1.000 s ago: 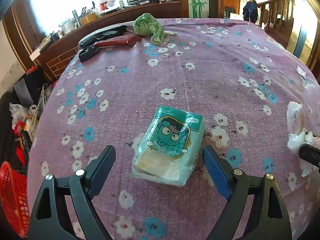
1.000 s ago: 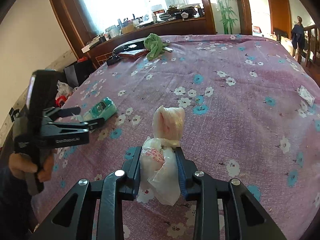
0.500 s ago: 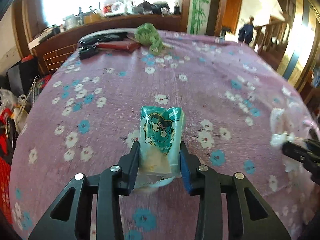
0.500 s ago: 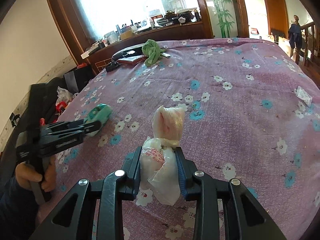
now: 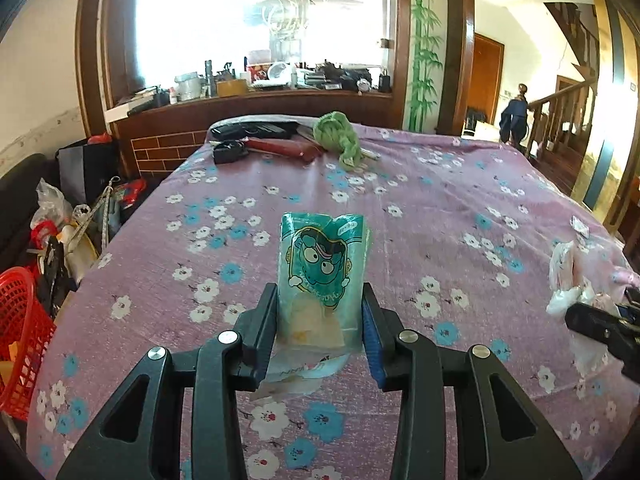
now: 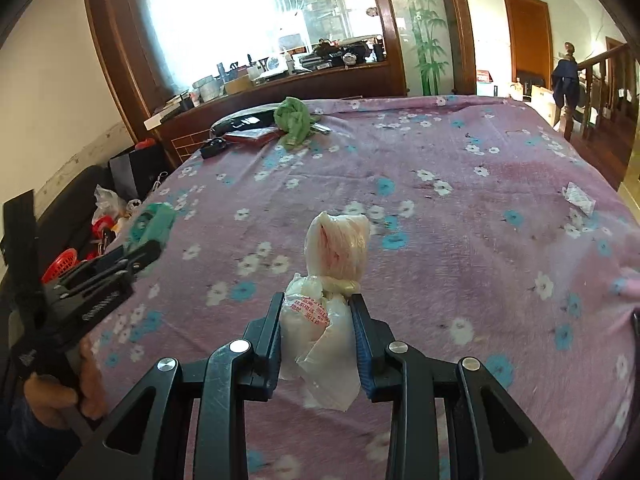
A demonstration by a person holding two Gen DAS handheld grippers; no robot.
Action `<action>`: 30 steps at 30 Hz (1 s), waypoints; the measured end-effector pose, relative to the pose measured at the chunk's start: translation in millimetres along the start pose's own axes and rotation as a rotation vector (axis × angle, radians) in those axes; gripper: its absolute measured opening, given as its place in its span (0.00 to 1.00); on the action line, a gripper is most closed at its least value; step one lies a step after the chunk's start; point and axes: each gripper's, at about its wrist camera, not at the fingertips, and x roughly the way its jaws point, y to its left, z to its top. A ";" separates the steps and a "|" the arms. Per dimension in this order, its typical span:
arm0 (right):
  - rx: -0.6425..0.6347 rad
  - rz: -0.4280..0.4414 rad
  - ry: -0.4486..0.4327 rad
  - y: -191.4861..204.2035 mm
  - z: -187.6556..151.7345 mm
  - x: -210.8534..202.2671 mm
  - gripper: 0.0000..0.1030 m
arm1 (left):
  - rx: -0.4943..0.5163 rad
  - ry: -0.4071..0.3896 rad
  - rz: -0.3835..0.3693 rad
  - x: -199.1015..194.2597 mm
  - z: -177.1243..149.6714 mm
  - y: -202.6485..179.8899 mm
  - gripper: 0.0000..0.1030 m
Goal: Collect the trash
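My left gripper (image 5: 320,312) is shut on a teal snack packet (image 5: 322,264) with a cartoon face and holds it upright above the purple flowered tablecloth (image 5: 420,216). My right gripper (image 6: 316,320) is shut on a knotted white plastic bag (image 6: 332,264) and holds it above the cloth. The bag also shows in the left wrist view (image 5: 568,276) at the right edge. The left gripper with the packet (image 6: 154,224) shows at the left of the right wrist view. A small white wrapper (image 6: 578,198) lies on the cloth at the far right.
A red basket (image 5: 18,332) stands on the floor left of the table, among bags and clutter. At the table's far end lie a green cloth (image 5: 340,136), a dark red case (image 5: 280,148) and black items (image 5: 228,152). A wooden counter stands behind.
My left gripper closed on the teal packet, which lay flat, and lifted it upright. The view tilted up. My right gripper kept hold of the white bag.
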 end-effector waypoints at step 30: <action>-0.079 -0.059 -0.082 44.2 -3.3 30.5 0.33 | 0.048 -0.044 0.107 -5.2 -3.0 -4.1 0.39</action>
